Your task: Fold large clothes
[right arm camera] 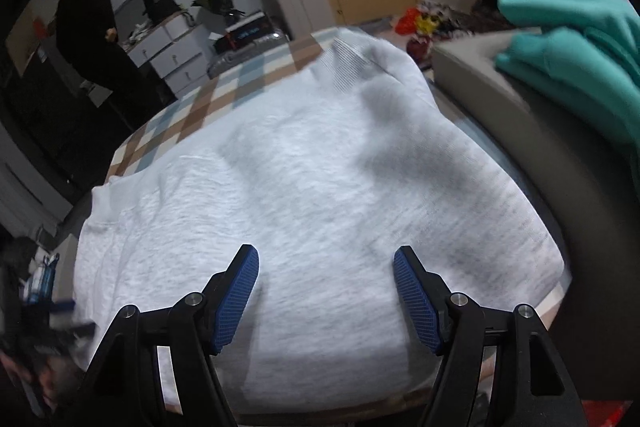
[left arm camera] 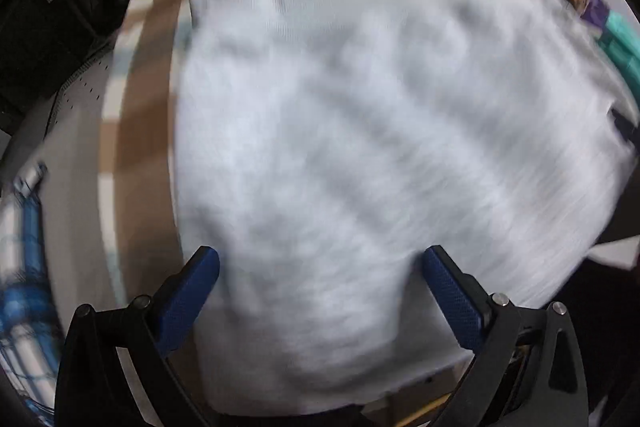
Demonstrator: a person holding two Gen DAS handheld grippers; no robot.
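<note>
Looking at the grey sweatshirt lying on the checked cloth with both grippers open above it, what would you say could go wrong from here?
1. The grey sweatshirt lies thick and rumpled; the open right gripper might pinch only the top layer.
2. The left wrist view is motion-blurred, so the open left gripper may land off the hem.
3. A wide swing could snag the teal garment piled alongside.

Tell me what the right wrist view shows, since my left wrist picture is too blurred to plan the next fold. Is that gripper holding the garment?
Observer: No. The right gripper hangs with its jaws open above the pale grey knit sweatshirt.
Operator: Which end has the ribbed band?
Observer: The far end, lying on the brown, blue and white checked cloth.
Operator: Anything beside it?
Observer: A teal garment lies on the grey surface to the right.
</note>
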